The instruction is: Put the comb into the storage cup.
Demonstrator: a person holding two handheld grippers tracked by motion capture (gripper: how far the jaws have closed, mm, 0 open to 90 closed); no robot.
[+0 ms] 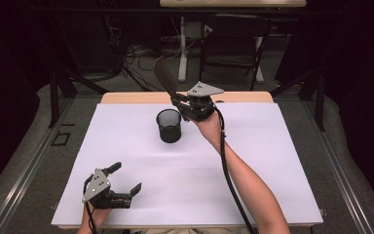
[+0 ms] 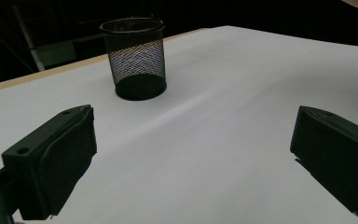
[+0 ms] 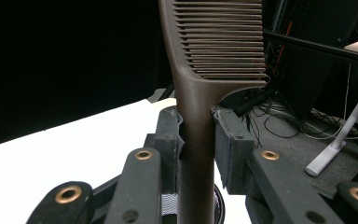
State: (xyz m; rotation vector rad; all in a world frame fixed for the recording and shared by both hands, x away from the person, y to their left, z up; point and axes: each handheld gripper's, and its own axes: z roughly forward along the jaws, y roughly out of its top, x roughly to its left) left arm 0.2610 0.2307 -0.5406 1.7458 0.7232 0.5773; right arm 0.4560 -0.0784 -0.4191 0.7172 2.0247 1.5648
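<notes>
The dark brown plastic comb (image 3: 200, 93) is clamped by the right gripper (image 3: 196, 135); its handle should be lowered upright into the black mesh cup (image 1: 169, 125) just below.

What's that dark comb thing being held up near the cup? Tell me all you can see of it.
The comb is dark brown and looks like plastic, with a long plain handle and a row of fine, close-set teeth along one side. The right tool is shut on its handle, pads pressing both sides. It stands roughly upright, teeth end uppermost and leaning away over the table's far edge. Its handle end points down just above the black mesh cup; whether it touches the cup cannot be told.
</notes>
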